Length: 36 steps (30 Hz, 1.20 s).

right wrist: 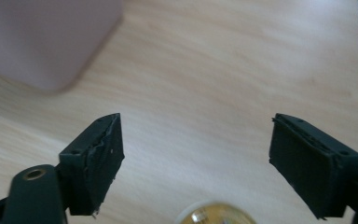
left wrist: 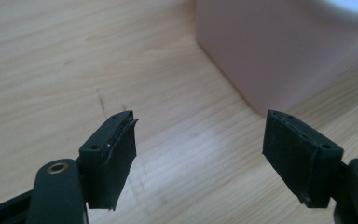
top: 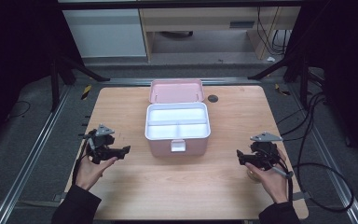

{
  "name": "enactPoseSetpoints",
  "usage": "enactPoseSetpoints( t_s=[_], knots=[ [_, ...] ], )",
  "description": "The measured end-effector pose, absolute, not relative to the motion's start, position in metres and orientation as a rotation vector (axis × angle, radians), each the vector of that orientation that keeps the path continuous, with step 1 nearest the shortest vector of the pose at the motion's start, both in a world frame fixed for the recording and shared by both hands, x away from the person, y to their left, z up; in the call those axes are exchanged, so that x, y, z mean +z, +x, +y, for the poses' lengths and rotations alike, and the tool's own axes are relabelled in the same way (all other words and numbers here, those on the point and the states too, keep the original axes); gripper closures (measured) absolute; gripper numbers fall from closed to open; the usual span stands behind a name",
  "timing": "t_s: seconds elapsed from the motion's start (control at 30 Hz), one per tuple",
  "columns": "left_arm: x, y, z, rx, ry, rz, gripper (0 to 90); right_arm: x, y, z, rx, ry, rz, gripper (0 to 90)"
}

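Observation:
A pink box (top: 177, 144) stands at the table's centre with its lid (top: 175, 90) raised at the back. Inside it lies a white divided tray (top: 177, 122). To the box's left, my left gripper (top: 125, 150) is held low over the wood, open and empty, pointing at the box. In the left gripper view the gripper (left wrist: 199, 117) faces the box's corner (left wrist: 270, 51). On the box's right, my right gripper (top: 239, 155) is open and empty too. The right gripper view has the gripper (right wrist: 196, 119) above a small round yellowish glassy object (right wrist: 216, 214), with the box (right wrist: 42, 42) at the upper left.
The round object (top: 253, 175) lies under the right hand. A black round grommet (top: 213, 98) sits in the wooden table (top: 177, 186) behind the box. Cables (top: 317, 154) trail off the right edge. Metal rails run along both sides.

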State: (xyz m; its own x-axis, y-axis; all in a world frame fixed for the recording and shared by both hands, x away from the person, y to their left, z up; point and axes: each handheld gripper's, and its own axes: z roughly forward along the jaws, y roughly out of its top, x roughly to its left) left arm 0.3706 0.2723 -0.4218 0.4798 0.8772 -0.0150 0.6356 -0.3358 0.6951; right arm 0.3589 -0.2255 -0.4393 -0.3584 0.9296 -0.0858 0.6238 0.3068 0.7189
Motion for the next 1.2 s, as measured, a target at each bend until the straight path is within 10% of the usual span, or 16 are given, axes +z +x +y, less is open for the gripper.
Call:
enactPoseSetpoints(
  t_s=[0.4,1.2],
  knots=[
    [-0.379,0.393,0.239,0.491,2.015,1.143,30.1,-0.390,0.392,-0.165,1.101,1.188,2.084,29.6],
    [-0.399,0.430,0.206,0.390,2.081,1.107,60.0,-0.406,0.419,-0.125,1.106,1.156,2.231,63.3]
  ],
)
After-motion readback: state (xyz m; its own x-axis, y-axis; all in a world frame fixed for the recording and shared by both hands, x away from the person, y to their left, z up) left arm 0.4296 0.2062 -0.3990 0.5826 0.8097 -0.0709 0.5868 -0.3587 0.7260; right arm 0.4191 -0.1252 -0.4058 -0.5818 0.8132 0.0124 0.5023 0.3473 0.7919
